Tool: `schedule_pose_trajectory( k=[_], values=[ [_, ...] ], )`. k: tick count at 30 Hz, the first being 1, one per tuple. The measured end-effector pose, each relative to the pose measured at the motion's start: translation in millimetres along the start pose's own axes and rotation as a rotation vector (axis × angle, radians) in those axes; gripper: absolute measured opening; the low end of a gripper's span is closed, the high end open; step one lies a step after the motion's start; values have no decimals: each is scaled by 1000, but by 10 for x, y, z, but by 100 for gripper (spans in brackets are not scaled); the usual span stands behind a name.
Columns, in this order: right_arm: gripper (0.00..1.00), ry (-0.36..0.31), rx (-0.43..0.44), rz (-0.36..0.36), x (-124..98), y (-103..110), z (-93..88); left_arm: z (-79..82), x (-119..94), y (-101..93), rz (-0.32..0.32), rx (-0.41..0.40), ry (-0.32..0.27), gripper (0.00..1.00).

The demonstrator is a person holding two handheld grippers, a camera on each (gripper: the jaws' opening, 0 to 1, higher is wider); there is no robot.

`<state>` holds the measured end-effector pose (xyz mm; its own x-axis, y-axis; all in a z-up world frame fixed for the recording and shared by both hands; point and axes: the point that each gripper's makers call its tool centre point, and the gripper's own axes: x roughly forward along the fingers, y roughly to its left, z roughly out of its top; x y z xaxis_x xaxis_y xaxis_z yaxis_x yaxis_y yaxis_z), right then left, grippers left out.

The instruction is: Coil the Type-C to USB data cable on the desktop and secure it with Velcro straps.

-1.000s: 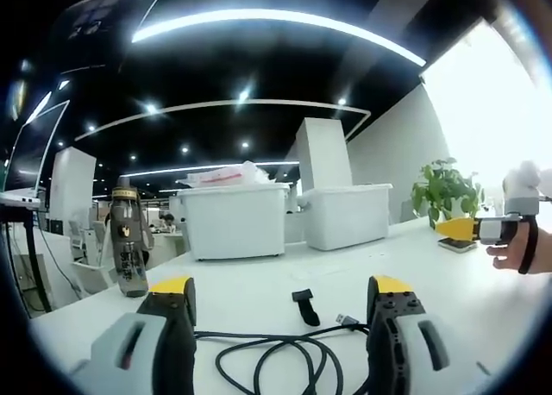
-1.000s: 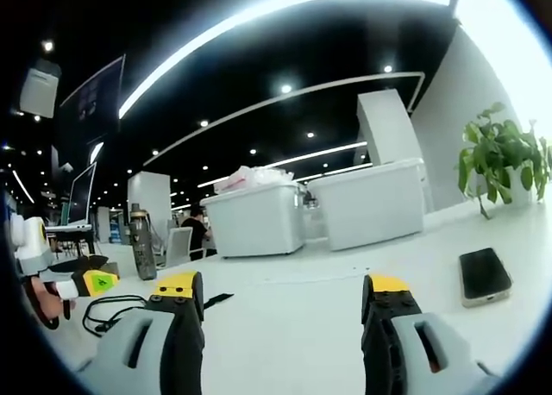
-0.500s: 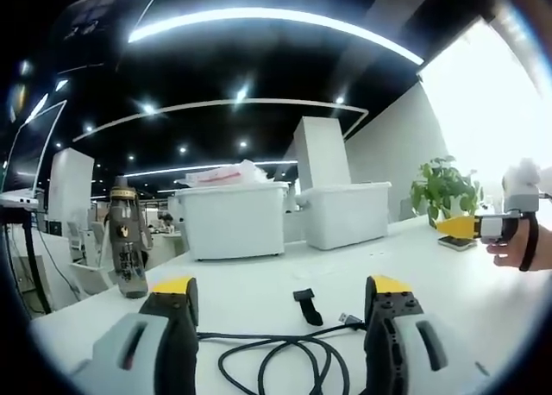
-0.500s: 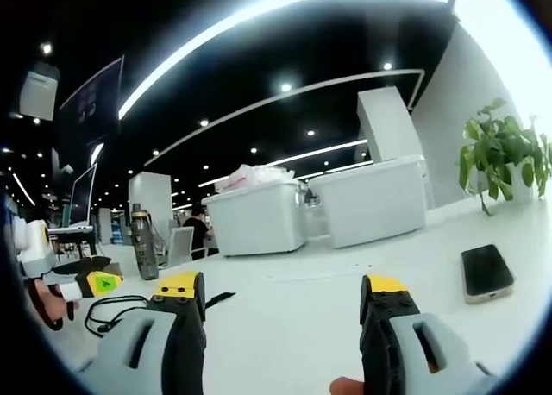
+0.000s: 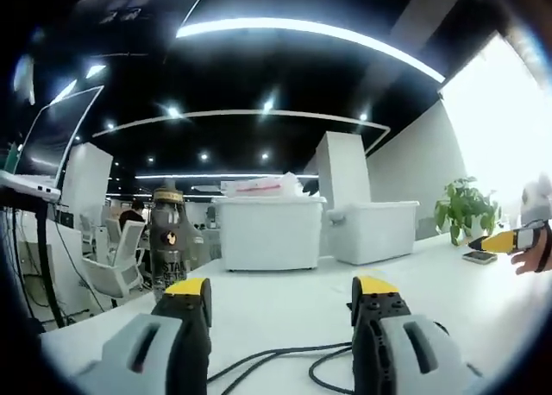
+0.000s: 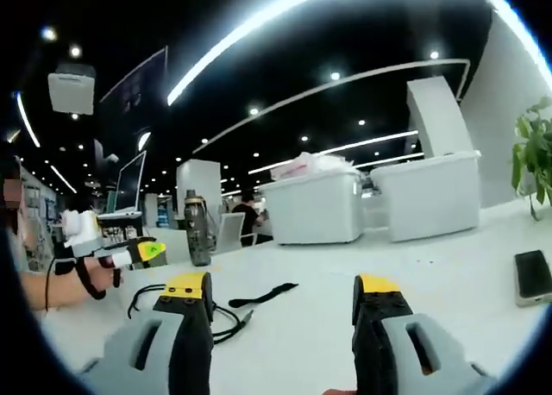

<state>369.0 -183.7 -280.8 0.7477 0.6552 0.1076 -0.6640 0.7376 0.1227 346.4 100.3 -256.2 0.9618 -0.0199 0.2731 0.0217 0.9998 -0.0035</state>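
Note:
A black data cable [image 5: 285,360] lies in loose loops on the white desk [image 5: 285,296], just ahead of and between my left gripper's open jaws [image 5: 280,296]. In the right gripper view the same cable [image 6: 220,313] lies left of centre, and a black Velcro strap [image 6: 263,293] rests flat beyond it. My right gripper [image 6: 280,290] is open and holds nothing; it hangs above the desk, short of the strap. The left gripper [image 6: 142,253], held by a hand, shows at the left of the right gripper view. The right gripper [image 5: 504,240] shows at the far right of the left gripper view.
A dark water bottle [image 5: 171,240] stands at the desk's left. Two white storage bins [image 5: 267,233] [image 5: 373,231] line the back. A phone [image 6: 532,276] lies at the right, near a potted plant [image 5: 466,210]. A monitor [image 5: 52,141] stands at the far left.
Both cameras have swung: the left view dropped closer to the desk, so the strap is out of it. The right view turned left, bringing cable and strap nearer centre.

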Motion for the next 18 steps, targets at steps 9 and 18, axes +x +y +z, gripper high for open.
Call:
schedule_pose_trajectory(
  k=[9,18],
  values=[
    [37,224,147,216,378,672,-429,-62,192,171,-8,141,-26,67],
    [35,369,111,192,934,704,-845,-75,125,373,49,105,14,67]
  ],
)
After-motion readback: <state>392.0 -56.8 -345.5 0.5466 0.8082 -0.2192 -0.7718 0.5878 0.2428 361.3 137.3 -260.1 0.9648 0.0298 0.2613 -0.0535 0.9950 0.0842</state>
